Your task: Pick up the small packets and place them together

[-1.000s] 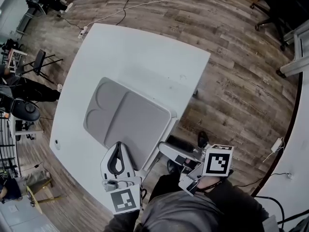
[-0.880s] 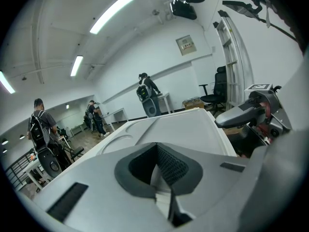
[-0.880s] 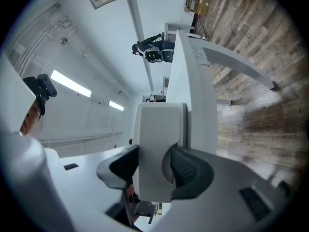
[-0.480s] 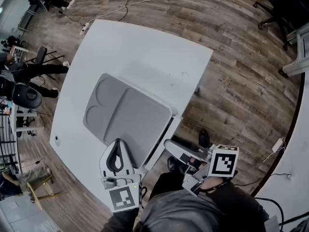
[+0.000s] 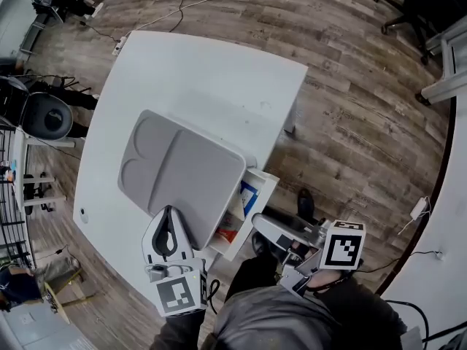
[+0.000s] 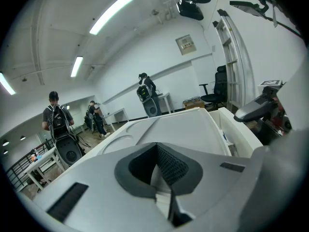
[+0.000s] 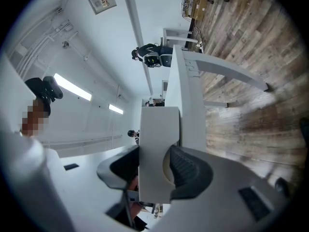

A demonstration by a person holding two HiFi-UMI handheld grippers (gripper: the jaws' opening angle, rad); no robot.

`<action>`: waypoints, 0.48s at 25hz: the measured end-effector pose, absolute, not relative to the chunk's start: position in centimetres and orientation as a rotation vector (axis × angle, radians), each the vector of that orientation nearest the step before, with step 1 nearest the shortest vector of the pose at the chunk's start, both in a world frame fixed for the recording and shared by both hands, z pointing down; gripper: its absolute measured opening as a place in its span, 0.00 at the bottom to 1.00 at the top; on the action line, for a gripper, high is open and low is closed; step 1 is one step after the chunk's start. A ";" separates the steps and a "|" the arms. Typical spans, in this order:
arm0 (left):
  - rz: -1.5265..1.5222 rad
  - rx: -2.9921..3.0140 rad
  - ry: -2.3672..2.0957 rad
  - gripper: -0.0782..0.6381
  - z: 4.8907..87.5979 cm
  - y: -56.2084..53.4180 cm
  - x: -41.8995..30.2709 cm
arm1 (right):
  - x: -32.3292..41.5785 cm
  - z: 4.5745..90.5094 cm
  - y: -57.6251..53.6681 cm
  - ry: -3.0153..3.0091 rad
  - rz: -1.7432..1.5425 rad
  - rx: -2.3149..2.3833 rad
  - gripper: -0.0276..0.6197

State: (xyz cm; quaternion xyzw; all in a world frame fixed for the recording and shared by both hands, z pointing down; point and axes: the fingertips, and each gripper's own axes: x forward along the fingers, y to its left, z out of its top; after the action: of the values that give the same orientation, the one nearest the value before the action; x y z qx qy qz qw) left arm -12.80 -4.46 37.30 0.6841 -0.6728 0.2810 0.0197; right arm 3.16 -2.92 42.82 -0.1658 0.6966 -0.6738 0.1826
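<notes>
A white drawer (image 5: 253, 204) stands pulled out from under the table's near right edge. Inside it lie a red packet (image 5: 228, 233) and a blue packet (image 5: 249, 195). My right gripper (image 5: 258, 227) is shut on the drawer's white front panel (image 7: 159, 144), which fills the gap between its pads. My left gripper (image 5: 168, 214) hovers at the near edge of the grey tray (image 5: 182, 159), its jaws shut with nothing between them (image 6: 157, 153). In the left gripper view the tray (image 6: 178, 129) runs ahead, with the drawer's rim (image 6: 239, 129) to its right.
The white table (image 5: 211, 71) carries only the tray. Wooden floor surrounds it, with cables (image 5: 182, 13) at the far side and office chairs (image 5: 408, 6) at the top right. A person with a backpack (image 5: 44, 115) is at the left. A shoe (image 5: 305, 204) shows beside the drawer.
The drawer has slid out from under the table toward me, with the right gripper on its front panel, and the packets inside have come into view. The left gripper has hardly moved.
</notes>
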 end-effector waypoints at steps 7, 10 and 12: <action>0.874 2.127 -2.083 0.11 37.3 -4.5 -12.8 | 4.2 42.7 -2.3 1.952 -1.889 -0.487 0.36; 0.879 2.126 -2.084 0.11 37.3 -4.5 -12.8 | 4.6 42.7 -2.0 1.943 -1.886 -0.496 0.36; 0.881 2.126 -2.086 0.11 37.3 -4.5 -12.8 | 4.9 42.7 -1.8 1.938 -1.883 -0.499 0.36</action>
State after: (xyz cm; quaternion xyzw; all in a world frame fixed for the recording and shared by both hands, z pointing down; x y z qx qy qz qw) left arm -12.82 -4.47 37.28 0.6845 -0.6713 0.2837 0.0177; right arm 4.93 -1.75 42.70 -0.1781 0.6916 -0.6722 0.1955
